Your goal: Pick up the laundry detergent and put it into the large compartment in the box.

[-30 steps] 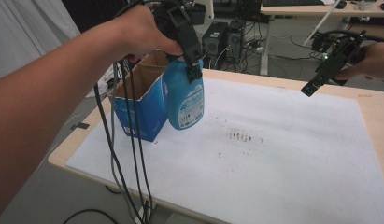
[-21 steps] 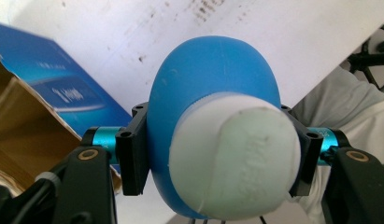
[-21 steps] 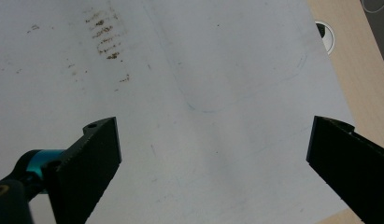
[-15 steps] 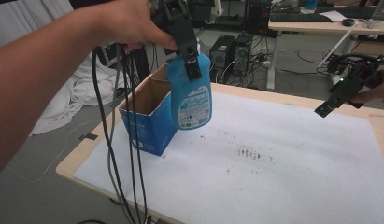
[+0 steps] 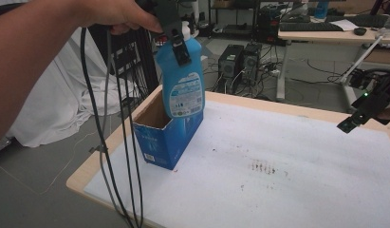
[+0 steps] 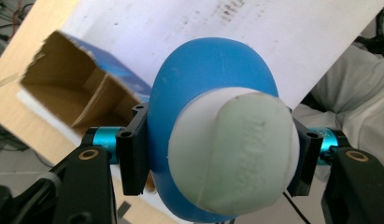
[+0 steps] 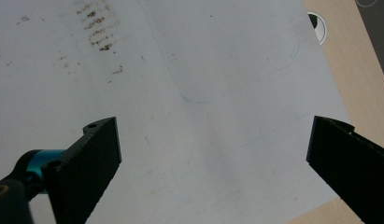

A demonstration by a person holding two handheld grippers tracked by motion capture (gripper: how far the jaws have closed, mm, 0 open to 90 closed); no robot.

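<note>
Far left in the high view, the person's left hand (image 5: pixel 119 14) comes in from the top corner with black cables (image 5: pixel 116 156) dangling off it, down past the edge of the surface (image 5: pixel 88 173). That hand carries the left tool (image 5: pixel 178 45), and it's clamped on the neck of a blue bottle (image 5: pixel 183 80), so the bottle hangs upright in the air. The bottom of the bottle sits right over the open top of a blue box (image 5: pixel 166 137), roughly level with its rim; can't tell if it's touching the cardboard.

The left gripper view looks straight down on it: white cap (image 6: pixel 234 149) in the middle, jaws pressed to the blue shoulders on both sides, and the open box (image 6: pixel 73 93) below, brown inside with a divider flap showing. The box stands near the left edge, partly on a white sheet (image 5: pixel 287 156) that covers most of the surface and has some dark smudges (image 5: pixel 264 167) around the middle.

Over on the right, the right tool (image 5: pixel 361 118) hovers above the far right edge, well apart from the bottle. In the right gripper view its jaws are spread wide with nothing between them, just the stained sheet (image 7: pixel 194 93) underneath.
</note>
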